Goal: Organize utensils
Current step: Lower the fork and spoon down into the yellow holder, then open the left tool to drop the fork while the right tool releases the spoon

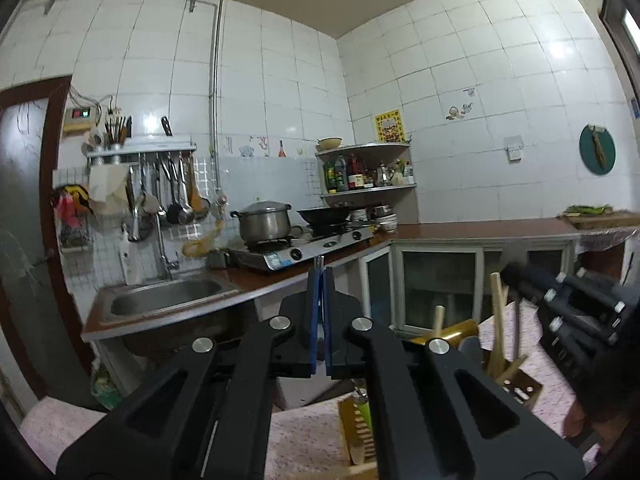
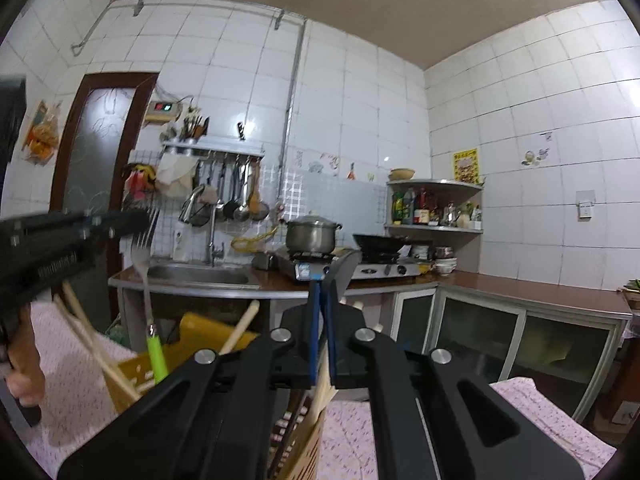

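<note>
The left gripper [image 1: 320, 276] is clenched on a metal fork with a lime-green handle [image 2: 145, 280]. The right wrist view shows its tines pinched at 9 o'clock, and the handle hangs into a yellow perforated utensil holder [image 2: 132, 376]. The fork's lower end is hidden behind the linkage.

The right gripper [image 2: 322, 280] grasps a dark flat blade [image 2: 342, 276]. Its lower part is lost between the blue pads, so I cannot tell what utensil it is.

Pale wooden chopsticks [image 2: 92, 340] lean in the holder, which stands on a pink speckled cloth [image 2: 540, 420].

At 12 o'clock a steel pot [image 2: 312, 234] sits on the gas stove [image 2: 340, 266]. A steel sink [image 2: 196, 274] lies towards 10 o'clock.
</note>
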The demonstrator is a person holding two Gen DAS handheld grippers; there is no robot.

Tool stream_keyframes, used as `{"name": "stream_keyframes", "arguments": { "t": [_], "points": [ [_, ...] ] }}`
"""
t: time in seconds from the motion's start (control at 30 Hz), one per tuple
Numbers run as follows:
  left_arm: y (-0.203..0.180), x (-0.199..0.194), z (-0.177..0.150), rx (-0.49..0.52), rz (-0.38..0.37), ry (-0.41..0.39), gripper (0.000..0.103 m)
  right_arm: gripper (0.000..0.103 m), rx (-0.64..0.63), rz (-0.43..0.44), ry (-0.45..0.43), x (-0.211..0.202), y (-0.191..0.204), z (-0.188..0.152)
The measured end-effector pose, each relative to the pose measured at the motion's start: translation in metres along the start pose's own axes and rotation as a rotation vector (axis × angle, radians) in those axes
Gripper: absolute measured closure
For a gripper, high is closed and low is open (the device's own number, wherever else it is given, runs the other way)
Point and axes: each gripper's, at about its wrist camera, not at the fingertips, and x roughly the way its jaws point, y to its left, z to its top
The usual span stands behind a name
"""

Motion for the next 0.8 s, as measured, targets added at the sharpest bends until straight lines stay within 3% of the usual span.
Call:
{"name": "stream_keyframes", "arguments": {
  "t": [0.2,0.27,0.33,0.37,0.4,0.47,0.63,0.73,0.8],
  "points": [
    [0.007,-0.010,0.001,-0.017,-0.026,0.016,0.101,0.099,0.043,0.055,0.061,0.001,-0.006,-0.009],
    [0.011,-0.012,0.002,-0.019,-0.022,0.038,0.095,0.099,0.062,0.085,0.106,0.002,-0.007,-0.012],
    [0.017,-0.018,0.003,-0.032,-0.007,0.047,0.071,0.098,0.056,0.089,0.133,0.000,-0.006,-0.016],
    [0.021,-0.023,0.004,-0.040,0.004,0.045,0.064,0.093,0.055,0.087,0.148,-0.003,-0.006,-0.016],
    [0.023,-0.027,0.006,-0.046,0.011,0.041,0.055,0.074,0.058,0.087,0.155,-0.005,-0.005,-0.016],
    [0.030,-0.039,0.012,-0.062,0.023,0.037,0.049,0.050,0.078,0.088,0.140,-0.017,-0.007,-0.014],
    [0.049,-0.071,0.029,-0.087,0.038,0.055,0.030,0.049,0.079,0.078,0.136,-0.048,-0.009,0.003],
    [0.054,-0.094,0.031,-0.097,0.055,0.056,0.012,0.040,0.084,0.065,0.137,-0.074,-0.009,0.013],
    [0.059,-0.115,0.029,-0.115,0.055,0.058,0.009,0.031,0.088,0.056,0.137,-0.088,-0.008,0.017]
  ]
}}
